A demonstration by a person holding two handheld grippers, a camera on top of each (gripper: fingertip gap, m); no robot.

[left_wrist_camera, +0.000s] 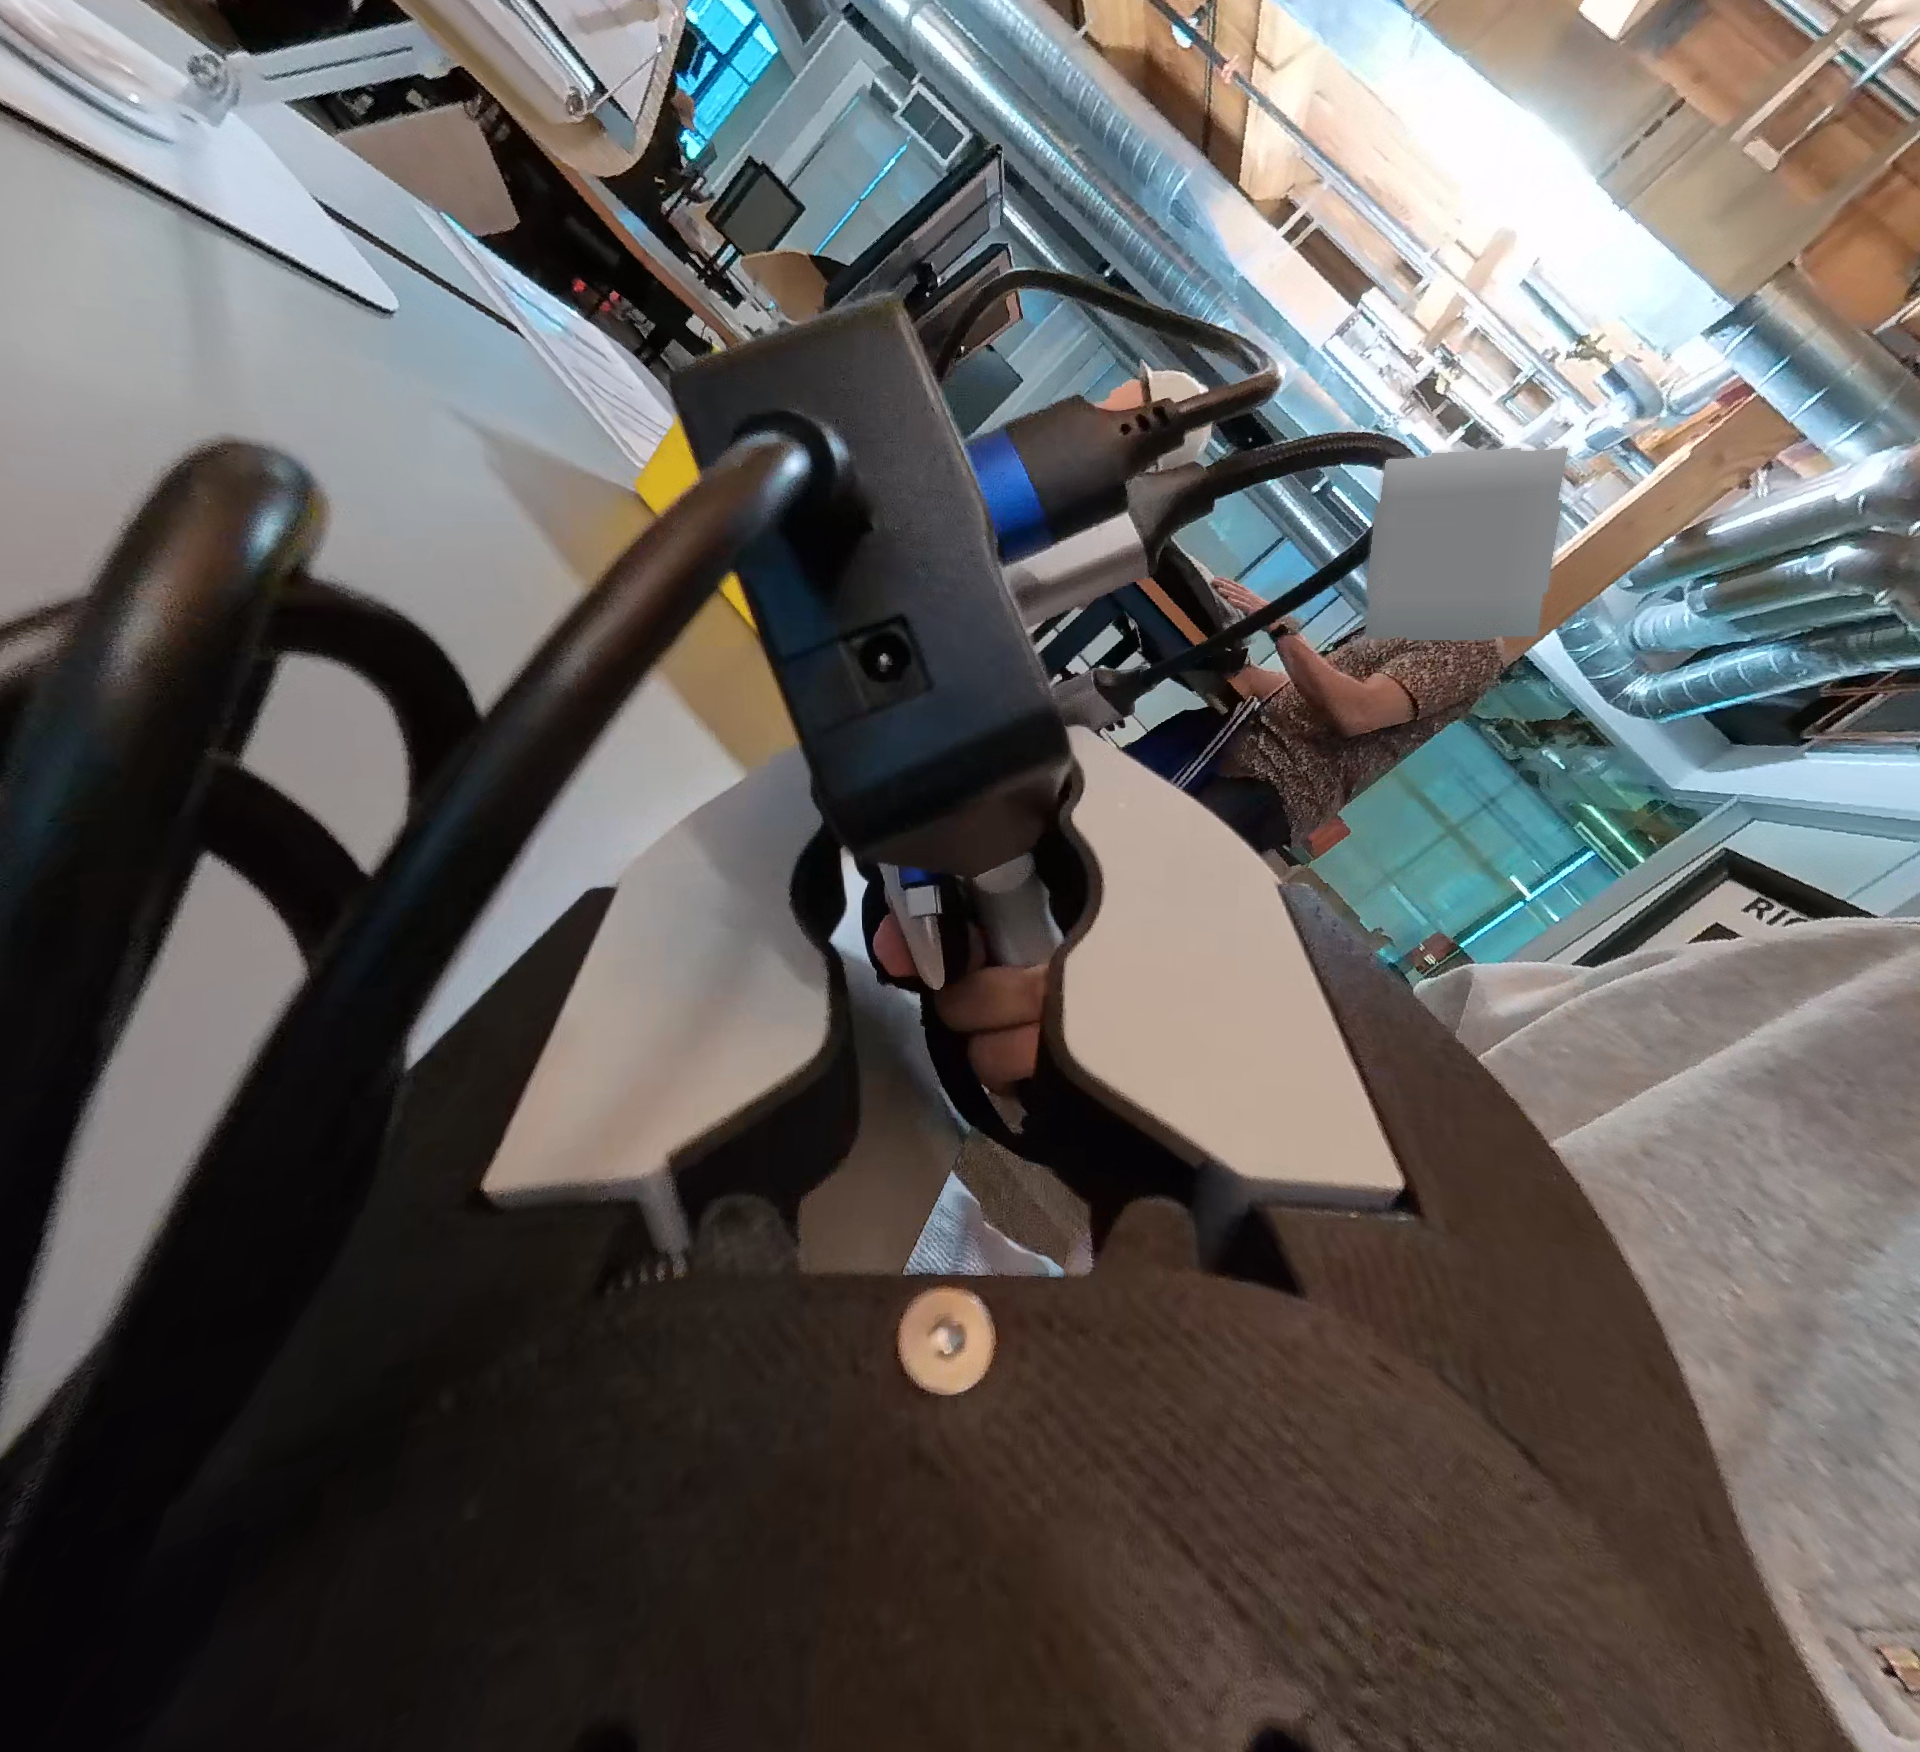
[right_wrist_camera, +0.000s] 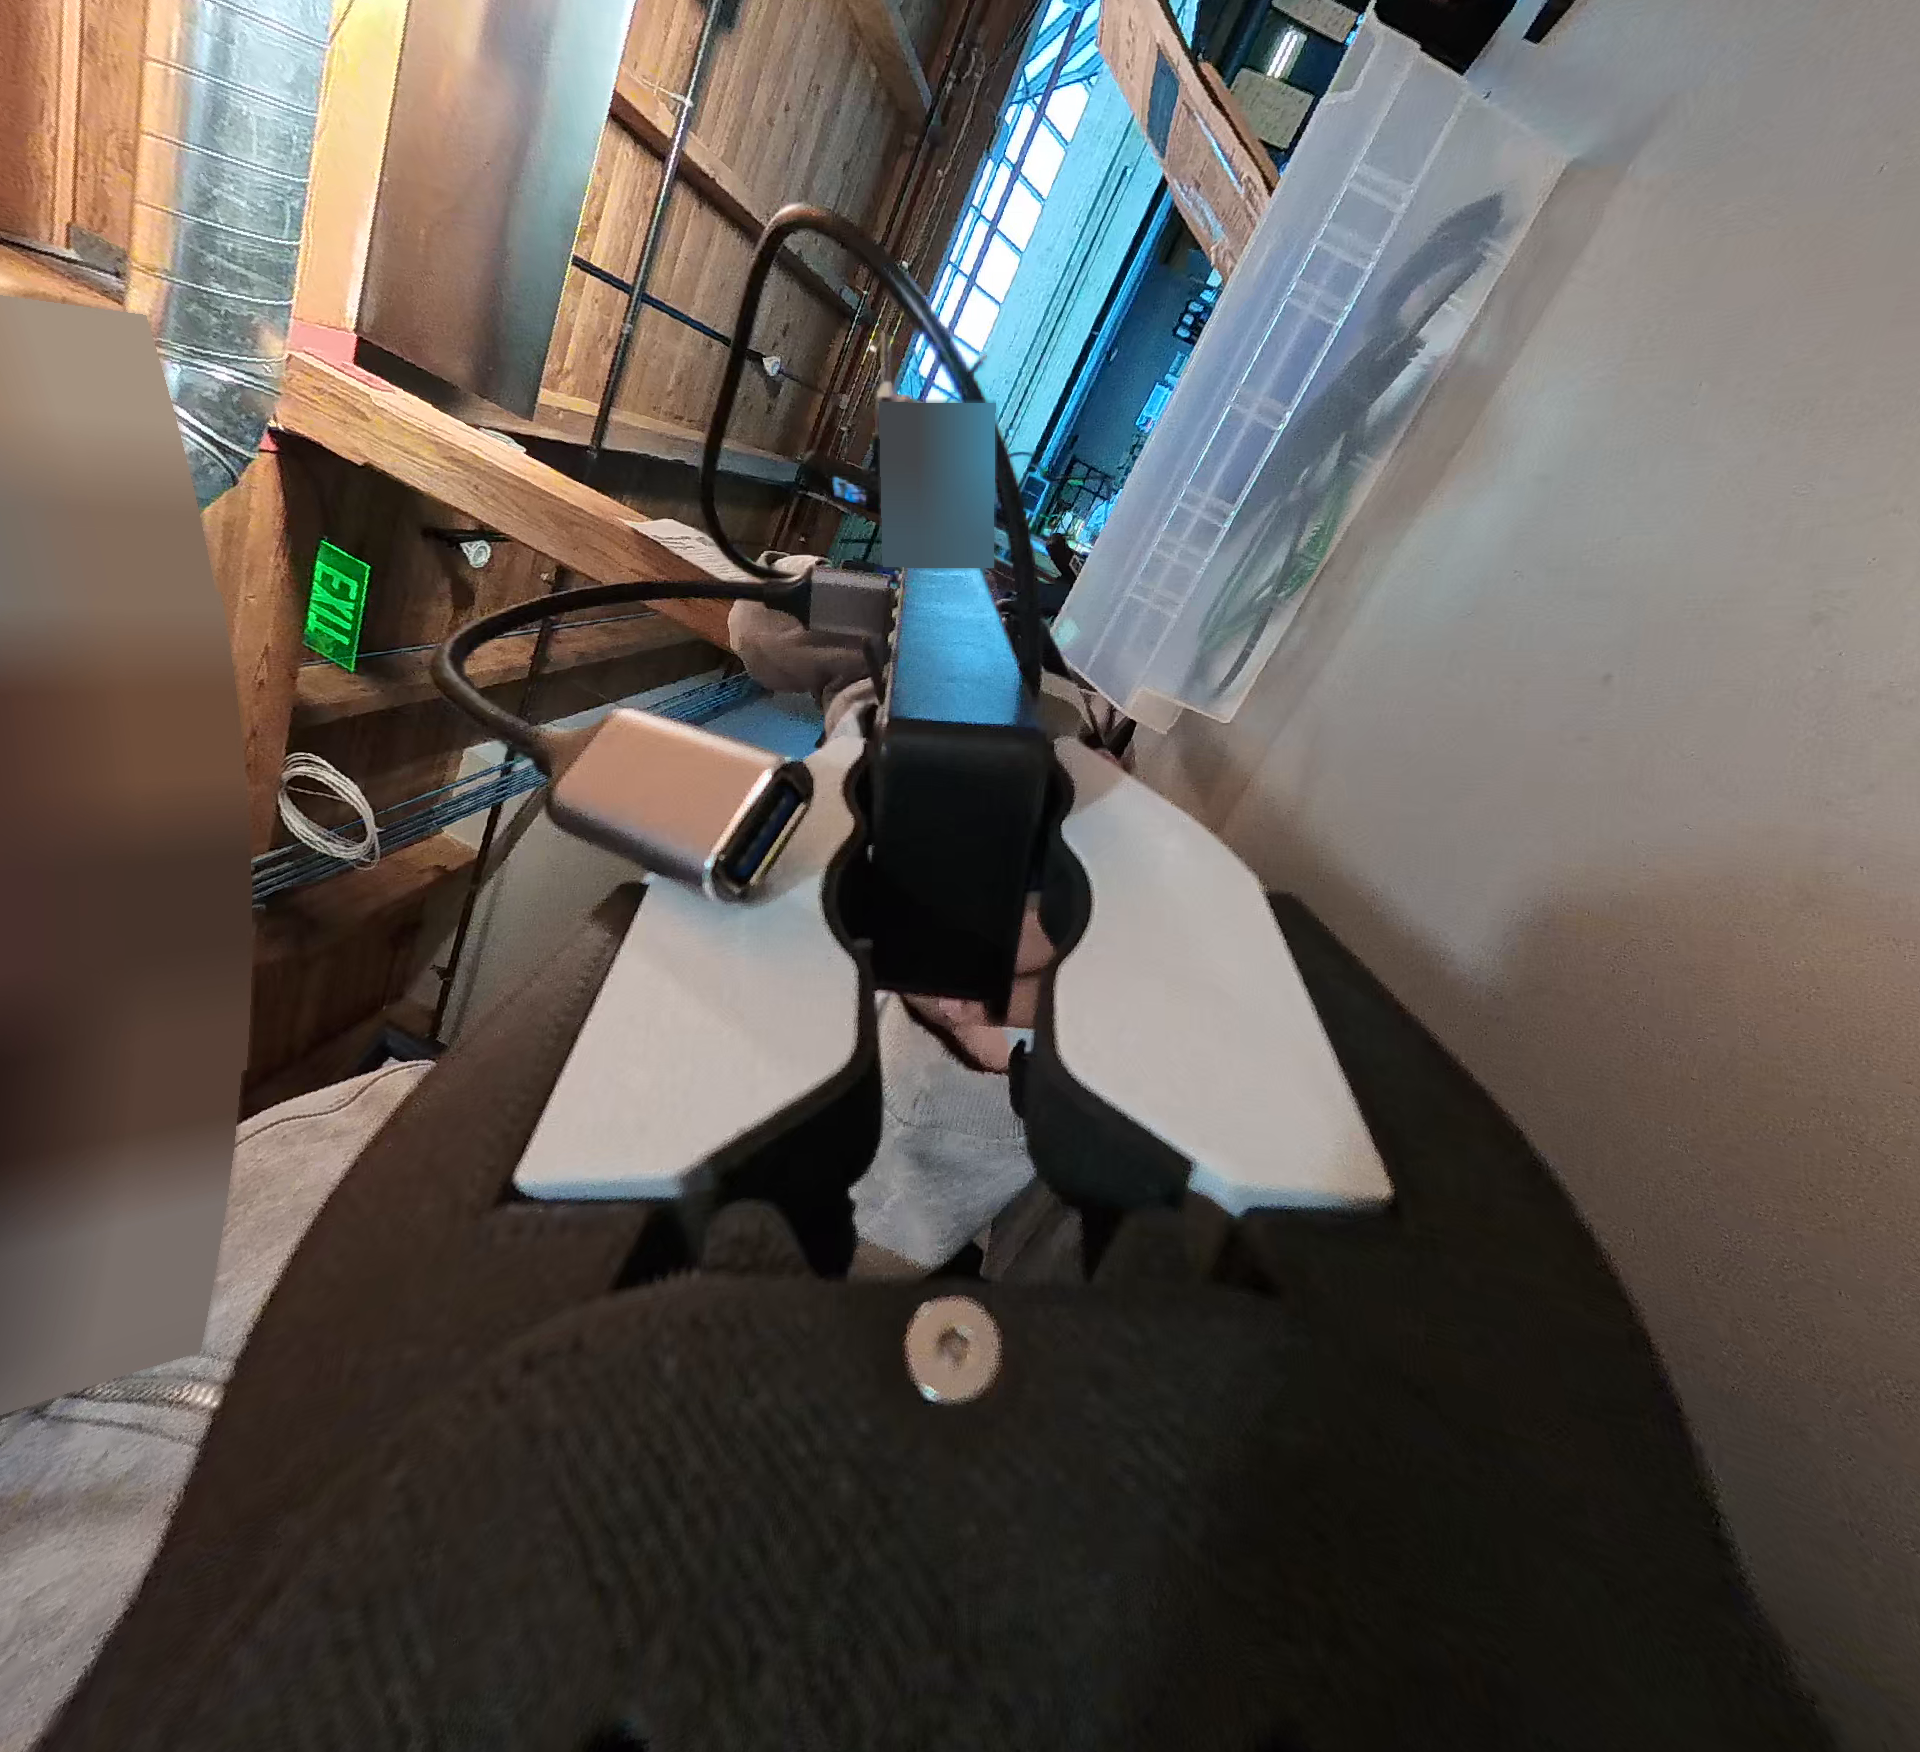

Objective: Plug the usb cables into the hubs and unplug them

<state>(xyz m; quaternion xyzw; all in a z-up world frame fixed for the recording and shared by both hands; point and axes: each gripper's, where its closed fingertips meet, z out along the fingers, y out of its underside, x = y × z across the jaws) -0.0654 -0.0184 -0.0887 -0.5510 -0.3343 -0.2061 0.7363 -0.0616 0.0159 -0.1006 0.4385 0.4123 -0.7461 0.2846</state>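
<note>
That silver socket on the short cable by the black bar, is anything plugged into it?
Empty. In the right wrist view the silver socket shows its open mouth with the blue insert bare, and no plug sits in it.

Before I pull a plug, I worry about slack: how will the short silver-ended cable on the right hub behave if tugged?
Likely floppy: the short cable curls in a loose loop. Its silver socket end hangs free beside the right gripper, so it would probably swing. The hub looks firmly clamped, so it should stay put.
</note>
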